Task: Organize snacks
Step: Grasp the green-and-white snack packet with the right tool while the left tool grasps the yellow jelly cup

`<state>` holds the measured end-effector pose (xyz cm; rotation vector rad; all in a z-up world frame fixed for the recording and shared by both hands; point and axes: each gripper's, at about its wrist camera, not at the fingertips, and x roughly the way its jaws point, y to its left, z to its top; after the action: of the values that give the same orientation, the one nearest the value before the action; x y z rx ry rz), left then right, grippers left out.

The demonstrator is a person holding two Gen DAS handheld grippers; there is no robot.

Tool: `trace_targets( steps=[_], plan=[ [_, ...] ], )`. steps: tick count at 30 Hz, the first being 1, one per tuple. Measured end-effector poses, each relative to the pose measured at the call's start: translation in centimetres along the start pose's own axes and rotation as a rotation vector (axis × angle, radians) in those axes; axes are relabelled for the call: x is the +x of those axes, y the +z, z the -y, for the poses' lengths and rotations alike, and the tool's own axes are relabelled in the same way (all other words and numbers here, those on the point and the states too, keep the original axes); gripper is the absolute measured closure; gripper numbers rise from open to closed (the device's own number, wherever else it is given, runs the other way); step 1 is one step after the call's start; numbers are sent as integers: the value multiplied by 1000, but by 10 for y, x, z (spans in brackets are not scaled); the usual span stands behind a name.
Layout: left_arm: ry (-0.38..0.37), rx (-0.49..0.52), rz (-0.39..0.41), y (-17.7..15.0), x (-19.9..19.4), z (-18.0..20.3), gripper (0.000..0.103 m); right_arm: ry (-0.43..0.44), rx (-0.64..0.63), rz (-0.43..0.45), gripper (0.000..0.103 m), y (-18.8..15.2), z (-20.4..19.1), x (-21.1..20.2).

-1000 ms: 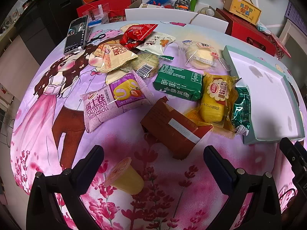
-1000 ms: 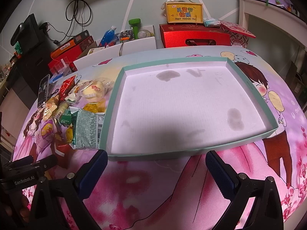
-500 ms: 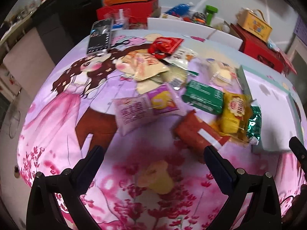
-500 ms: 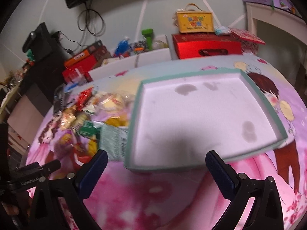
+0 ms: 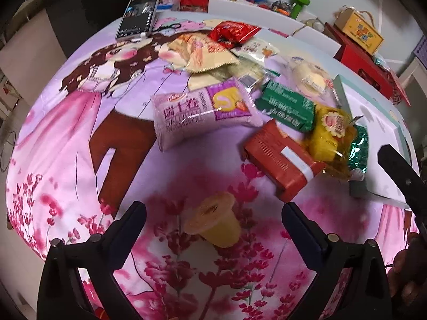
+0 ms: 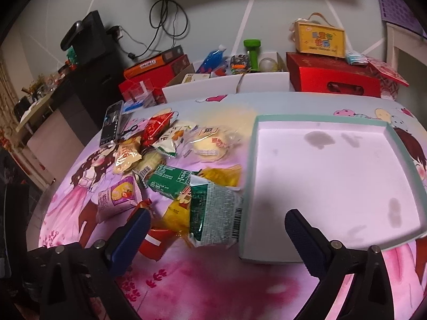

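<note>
Bare tray floor; snack heap crowding its left rim.

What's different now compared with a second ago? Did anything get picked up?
Nothing was picked up. The right gripper swung from facing the pale teal-rimmed tray toward the snack pile, now near the green foil packet; its jaws have just been closing slightly, nothing between them. The left gripper, open, drifted over the yellow jelly cup. Snacks and tray stayed put.

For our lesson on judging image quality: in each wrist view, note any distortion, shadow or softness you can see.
Left wrist view: fisheye bends the table edge into a dome, corners go black, and the jelly cup looks soft between the open left gripper fingers. Right wrist view: the tray rim curves, and a dim shadow darkens its near corner.
</note>
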<state>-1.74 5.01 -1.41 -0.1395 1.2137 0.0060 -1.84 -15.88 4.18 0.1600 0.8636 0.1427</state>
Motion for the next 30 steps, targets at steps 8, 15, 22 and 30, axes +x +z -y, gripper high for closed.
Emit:
trace_targets(
  steps=[8,15,22,30],
  plan=[
    [-21,-44,-87,-3,18,-5,23,-35,-50,-60,32,-2,-7,23],
    [-15,-59,-103,-7,24,-6,50,-56,-75,-78,53,-3,-10,30],
    [-27,-74,-98,-7,28,-17,54,-35,-85,-72,69,-4,-13,29],
    [-40,-83,-90,-3,21,-20,54,-1,-61,-52,73,-2,-10,21]
  ],
)
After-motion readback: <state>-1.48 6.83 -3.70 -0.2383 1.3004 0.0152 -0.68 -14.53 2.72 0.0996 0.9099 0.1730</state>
